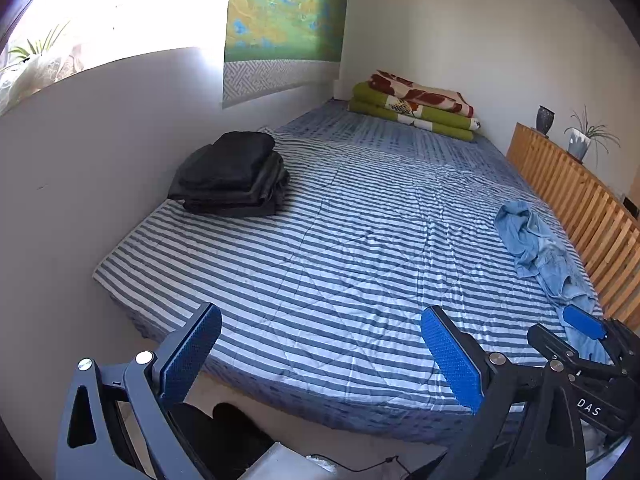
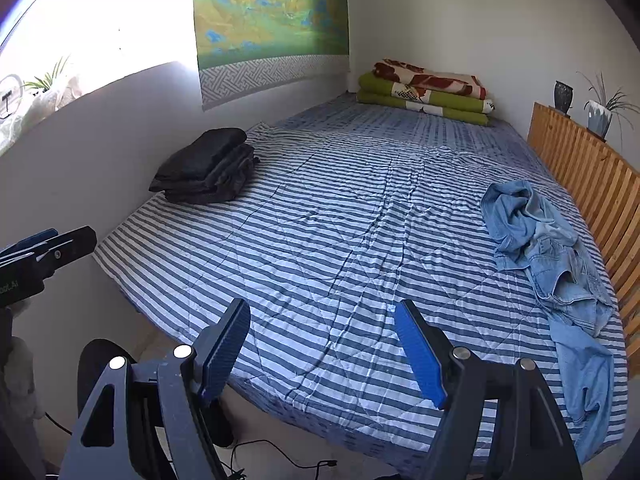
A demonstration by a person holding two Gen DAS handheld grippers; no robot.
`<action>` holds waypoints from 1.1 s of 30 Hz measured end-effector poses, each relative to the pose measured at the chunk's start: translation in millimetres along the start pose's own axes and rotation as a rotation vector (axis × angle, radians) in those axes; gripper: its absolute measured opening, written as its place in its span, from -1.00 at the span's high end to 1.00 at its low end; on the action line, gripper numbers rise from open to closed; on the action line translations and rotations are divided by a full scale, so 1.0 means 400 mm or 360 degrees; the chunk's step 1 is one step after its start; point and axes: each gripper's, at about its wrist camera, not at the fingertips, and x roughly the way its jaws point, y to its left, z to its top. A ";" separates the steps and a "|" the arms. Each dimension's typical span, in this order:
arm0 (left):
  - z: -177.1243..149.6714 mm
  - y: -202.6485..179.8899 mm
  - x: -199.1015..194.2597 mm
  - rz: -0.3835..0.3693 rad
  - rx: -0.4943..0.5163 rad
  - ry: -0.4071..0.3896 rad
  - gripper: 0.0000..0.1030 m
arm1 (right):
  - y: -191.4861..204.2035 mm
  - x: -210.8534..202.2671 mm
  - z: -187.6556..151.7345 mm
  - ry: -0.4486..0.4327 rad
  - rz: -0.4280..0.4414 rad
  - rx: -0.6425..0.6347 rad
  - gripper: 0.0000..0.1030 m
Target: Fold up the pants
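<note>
The striped bed (image 2: 320, 216) fills the middle of both frames. On it, at the right edge against the wooden slatted headboard (image 2: 592, 176), lie the light blue pants (image 2: 548, 248), crumpled in a heap with one leg trailing toward the lower right of the frame. At centre left a stack of dark folded clothes (image 2: 204, 172) sits by the wall, and folded blankets (image 2: 428, 92) rest at the far upper centre.

Neither pair of tongs holds anything. The right gripper (image 2: 324, 352) stands wide open at the bottom of its own view, above the near edge of the bed and well apart from the pants. The left gripper (image 1: 320, 356) is equally wide open, over the same near edge.

The step in hand looks like reaching for the pants. It would go best by taking the waistband with one gripper and a leg hem with the other, then dragging the cloth to the bare centre of the bed and spreading it flat before any fold; pinching a single layer avoids lifting a knot.

The right wrist view shows the whole garment, pockets and seams included. The left wrist view hides its lower part behind the right gripper's fingers (image 1: 584, 322), which there overlap the trailing leg.
</note>
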 end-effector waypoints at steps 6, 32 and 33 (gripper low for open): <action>0.004 -0.036 0.036 -0.0018 0.0022 0.0035 -0.97 | -0.010 0.000 0.014 -0.0011 0.0000 -0.0005 -0.38; -0.010 -0.050 0.077 -0.0025 0.0048 0.0067 -0.97 | -0.009 0.014 -0.008 -0.0007 0.0025 0.0025 -0.38; -0.010 -0.050 0.076 -0.0024 0.0046 0.0064 -0.97 | -0.009 0.015 -0.008 -0.0005 0.0024 0.0027 -0.38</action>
